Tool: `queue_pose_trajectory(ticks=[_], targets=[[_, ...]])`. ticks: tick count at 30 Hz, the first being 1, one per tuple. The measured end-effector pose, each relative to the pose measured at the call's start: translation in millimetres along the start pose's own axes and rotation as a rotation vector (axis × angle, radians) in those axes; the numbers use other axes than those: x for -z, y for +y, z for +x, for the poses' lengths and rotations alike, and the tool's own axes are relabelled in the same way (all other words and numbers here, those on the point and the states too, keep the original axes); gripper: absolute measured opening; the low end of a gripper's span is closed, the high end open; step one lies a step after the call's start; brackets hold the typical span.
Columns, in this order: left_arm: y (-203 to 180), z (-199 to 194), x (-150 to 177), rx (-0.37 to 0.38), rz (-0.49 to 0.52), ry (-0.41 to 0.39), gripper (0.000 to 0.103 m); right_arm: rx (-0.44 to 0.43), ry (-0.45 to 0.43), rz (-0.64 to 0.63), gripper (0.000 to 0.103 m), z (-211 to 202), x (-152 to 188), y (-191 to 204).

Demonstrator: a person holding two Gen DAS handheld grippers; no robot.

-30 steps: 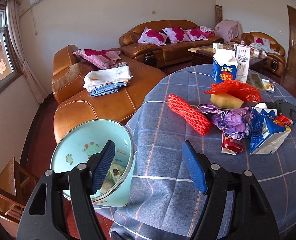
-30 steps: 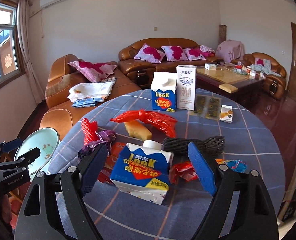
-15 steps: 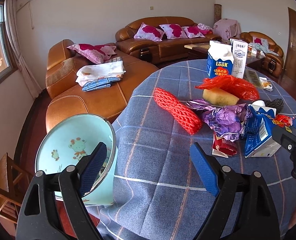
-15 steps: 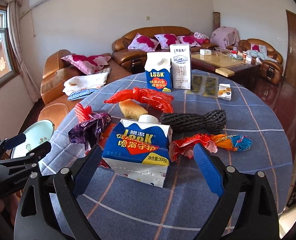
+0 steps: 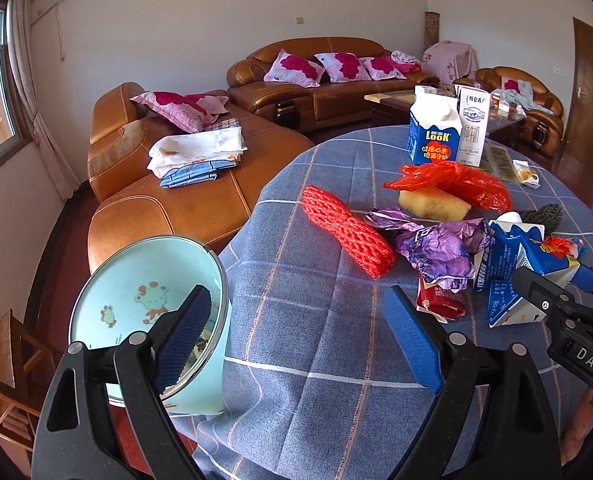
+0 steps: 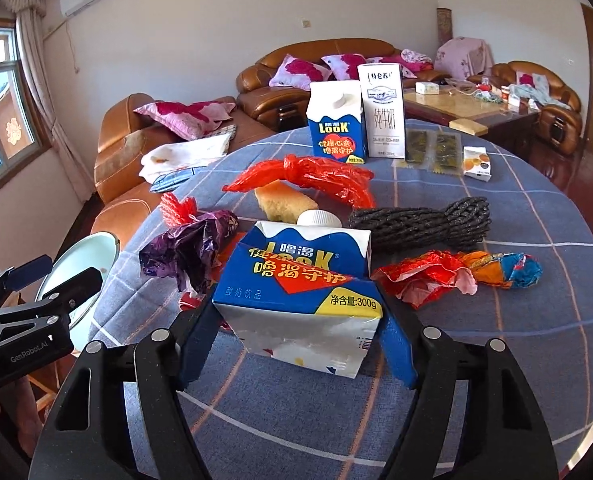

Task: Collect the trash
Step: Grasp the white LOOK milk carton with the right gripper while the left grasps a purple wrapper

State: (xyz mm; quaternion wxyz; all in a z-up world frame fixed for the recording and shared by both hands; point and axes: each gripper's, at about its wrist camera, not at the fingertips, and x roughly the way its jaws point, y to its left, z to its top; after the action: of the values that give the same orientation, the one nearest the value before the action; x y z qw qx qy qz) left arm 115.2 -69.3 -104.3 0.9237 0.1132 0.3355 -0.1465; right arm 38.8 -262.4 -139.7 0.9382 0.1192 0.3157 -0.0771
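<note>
A blue-and-white milk carton [image 6: 296, 280] lies on its side on the checked tablecloth [image 6: 496, 352]. My right gripper [image 6: 298, 348] straddles its base, its jaws closing, with both blue pads touching the carton's sides. The left wrist view shows this carton [image 5: 512, 272] between the right gripper's [image 5: 560, 284] fingers. My left gripper [image 5: 296, 320] hovers over the table's near left edge, jaws opening and holding nothing. Its left finger overlaps the mouth of a pale green bin [image 5: 136, 292] beside the table. A purple wrapper [image 6: 188, 248], red net [image 5: 344, 228] and red bag [image 6: 308, 176] lie close by.
Behind the carton lie a yellow sponge-like piece [image 6: 284, 200], a black net [image 6: 420, 220] and a red-orange wrapper [image 6: 456, 272]. Two upright cartons [image 6: 336, 128] stand at the table's far side, with flat packets [image 6: 432, 148] and a small box [image 6: 476, 164]. A leather sofa [image 5: 184, 208] is left.
My right gripper sank towards the lying carton and its jaws closed in onto the carton's sides. My left gripper's jaws spread wider; the bin now sits lower left of them.
</note>
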Motion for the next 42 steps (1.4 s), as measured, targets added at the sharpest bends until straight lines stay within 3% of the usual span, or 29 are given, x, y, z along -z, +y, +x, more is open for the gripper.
queue_pose_trajectory(ticks=[11, 15, 22, 23, 24, 26, 27, 28, 37, 42], targets=[[-37.1, -18.7, -23.2, 0.058, 0.043, -0.074, 0.087, 0.077, -0.241, -0.048, 0.071, -56.5, -15.2, -11.3], [-62.8, -17.0, -27.3, 0.102, 0.080, -0.081, 0.087, 0.109, -0.264, -0.024, 0.071, -62.4, -15.3, -27.0], [-85.4, 12.7, -18.5, 0.103, 0.122, -0.018, 0.085, 0.121, -0.244, 0.005, 0.071, -56.8, -10.1, -42.8], [-85.6, 15.3, -17.0, 0.108, 0.125, -0.008, 0.079, 0.119, -0.242, 0.004, 0.071, -55.9, -9.5, -42.8], [-86.7, 17.9, -16.0, 0.121, 0.127, 0.006, 0.064, 0.118, -0.240, 0.001, 0.071, -54.2, -10.2, -41.4], [-85.6, 24.2, -14.2, 0.167, 0.117, 0.046, 0.045, 0.112, -0.236, -0.002, 0.071, -51.9, -9.4, -39.3], [-84.9, 26.9, -13.3, 0.181, 0.113, 0.062, 0.024, 0.108, -0.234, -0.004, 0.071, -51.1, -9.0, -38.1], [-84.8, 27.7, -11.6, 0.192, 0.118, 0.068, 0.017, 0.106, -0.233, -0.007, 0.071, -50.7, -8.2, -37.2], [-63.8, -16.5, -18.1, 0.218, 0.089, -0.043, 0.011, 0.097, -0.259, -0.019, 0.071, -60.6, -11.3, -33.4], [-35.1, -39.6, -20.0, 0.159, 0.049, -0.110, 0.011, 0.055, -0.278, -0.039, 0.071, -61.7, -16.5, -25.0]])
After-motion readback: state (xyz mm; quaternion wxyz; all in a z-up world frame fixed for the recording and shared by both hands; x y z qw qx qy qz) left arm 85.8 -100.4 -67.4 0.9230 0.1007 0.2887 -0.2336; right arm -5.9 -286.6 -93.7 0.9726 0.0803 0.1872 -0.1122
